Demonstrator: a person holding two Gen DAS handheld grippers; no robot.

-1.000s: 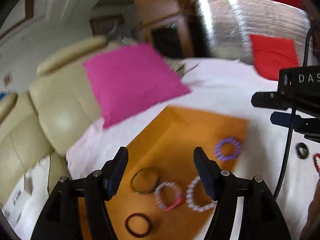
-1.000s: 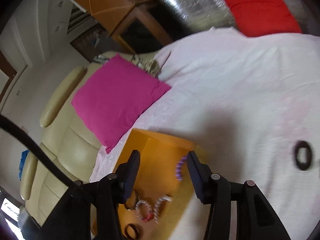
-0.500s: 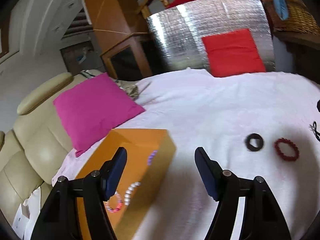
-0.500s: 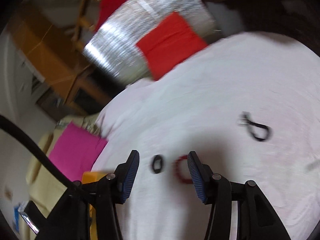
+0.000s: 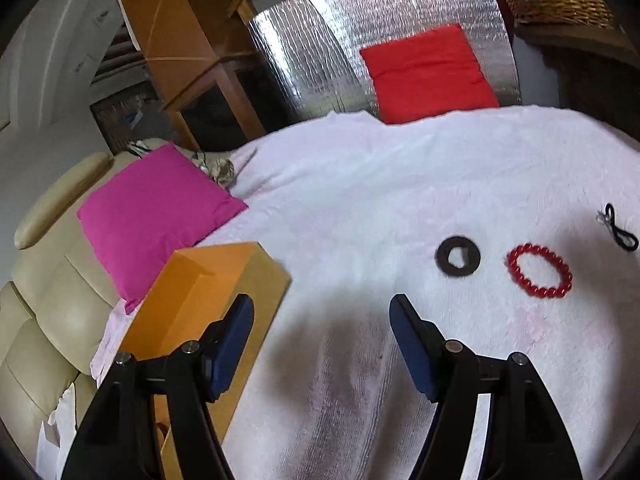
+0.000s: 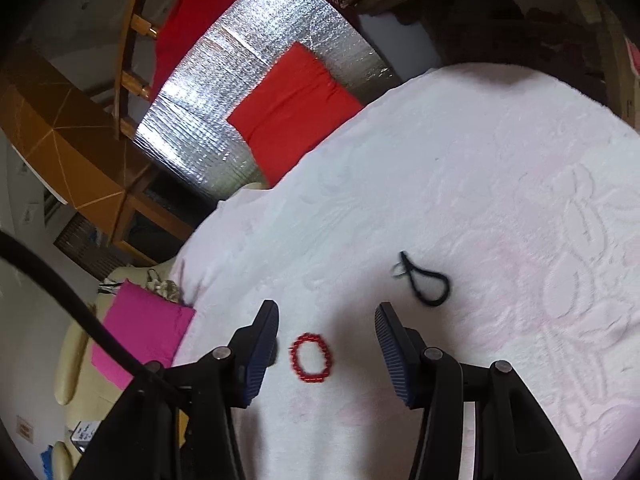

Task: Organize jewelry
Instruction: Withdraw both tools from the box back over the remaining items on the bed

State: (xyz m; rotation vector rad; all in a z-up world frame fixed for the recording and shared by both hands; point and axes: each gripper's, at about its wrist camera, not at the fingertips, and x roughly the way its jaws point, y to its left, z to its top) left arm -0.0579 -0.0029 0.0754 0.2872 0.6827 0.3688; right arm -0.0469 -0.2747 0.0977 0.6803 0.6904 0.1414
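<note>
Claws both stand apart and empty: my right claw (image 6: 326,354) frames the red bead bracelet (image 6: 311,357) at lower centre, my left claw (image 5: 322,344) hangs over bare white blanket (image 5: 360,208). Left to gather: that bracelet, the dark ring (image 5: 458,257), the black cord loop (image 6: 426,283). Orange box (image 5: 224,280) waits lower left; nothing blocks the way.

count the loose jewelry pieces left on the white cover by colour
red: 1, the red bead bracelet
dark: 2, the dark flat ring and the black cord loop
total: 3 on the white cover
</note>
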